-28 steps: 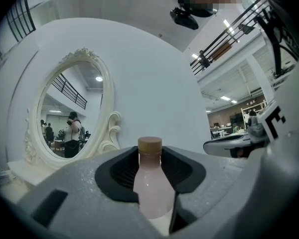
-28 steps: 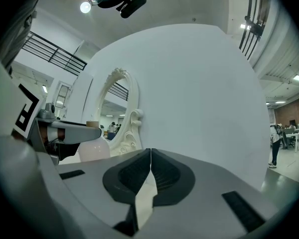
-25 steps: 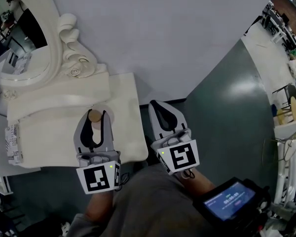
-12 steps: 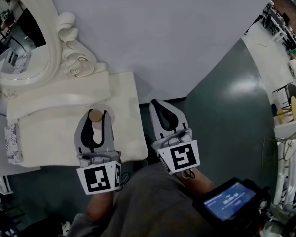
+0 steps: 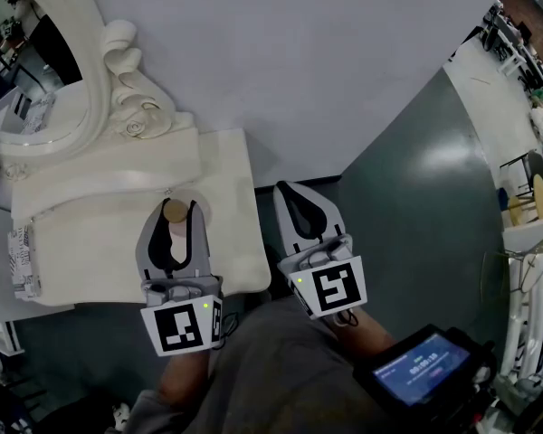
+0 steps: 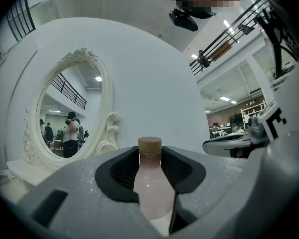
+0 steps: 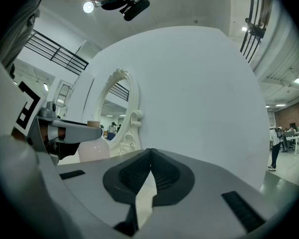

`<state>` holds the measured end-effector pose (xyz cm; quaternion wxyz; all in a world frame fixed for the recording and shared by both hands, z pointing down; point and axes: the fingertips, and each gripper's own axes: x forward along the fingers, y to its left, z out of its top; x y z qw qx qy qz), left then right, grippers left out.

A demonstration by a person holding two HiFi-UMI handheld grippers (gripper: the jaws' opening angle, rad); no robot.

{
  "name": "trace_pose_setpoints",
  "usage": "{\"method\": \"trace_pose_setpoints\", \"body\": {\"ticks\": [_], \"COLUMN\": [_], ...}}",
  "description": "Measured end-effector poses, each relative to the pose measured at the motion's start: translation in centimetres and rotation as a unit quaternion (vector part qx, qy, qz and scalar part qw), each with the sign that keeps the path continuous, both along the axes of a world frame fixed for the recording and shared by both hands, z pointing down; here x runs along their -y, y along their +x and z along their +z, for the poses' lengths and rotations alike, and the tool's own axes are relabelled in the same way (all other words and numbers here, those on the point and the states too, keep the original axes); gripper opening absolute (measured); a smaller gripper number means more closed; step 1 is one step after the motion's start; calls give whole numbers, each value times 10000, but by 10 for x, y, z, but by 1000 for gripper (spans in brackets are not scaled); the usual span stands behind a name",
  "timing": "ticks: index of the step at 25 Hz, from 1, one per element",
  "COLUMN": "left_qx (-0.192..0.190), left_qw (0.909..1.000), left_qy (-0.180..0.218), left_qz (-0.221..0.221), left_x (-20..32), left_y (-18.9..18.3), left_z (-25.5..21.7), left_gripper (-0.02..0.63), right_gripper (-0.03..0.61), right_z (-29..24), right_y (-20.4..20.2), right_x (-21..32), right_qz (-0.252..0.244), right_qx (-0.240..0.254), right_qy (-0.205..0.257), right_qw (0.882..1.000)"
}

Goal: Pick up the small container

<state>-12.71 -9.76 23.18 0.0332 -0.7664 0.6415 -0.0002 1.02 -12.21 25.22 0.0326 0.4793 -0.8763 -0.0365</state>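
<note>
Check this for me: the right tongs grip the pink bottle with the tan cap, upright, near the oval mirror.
Not the right: the left tongs grip the pink bottle with the tan cap, upright, near the oval mirror. The left gripper view shows it.

My left tool (image 5: 175,212) points level, jaws clamped on the small container (image 6: 150,190). Just to its right, my right tool (image 5: 290,199) points the same way, jaws pressed together and empty. My left forearm (image 5: 176,387) and right forearm (image 5: 369,331) lie side by side behind them.
</note>
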Motion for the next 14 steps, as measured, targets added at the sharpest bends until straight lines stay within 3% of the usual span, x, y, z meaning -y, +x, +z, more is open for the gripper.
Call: {"method": "trace_pose_setpoints", "body": {"ticks": [14], "left_qx": [25], "left_qw": [10000], "left_qy": [19], "left_qz": [25], "left_x": [-3], "left_y": [3], "left_z": [1], "left_gripper": [147], "right_gripper": [14], "right_z": [2], "right_y": [3], "right_x": [-2], "right_qz": [1], "right_qx": [-1], "right_qy": [9], "right_qw": [10000]}}
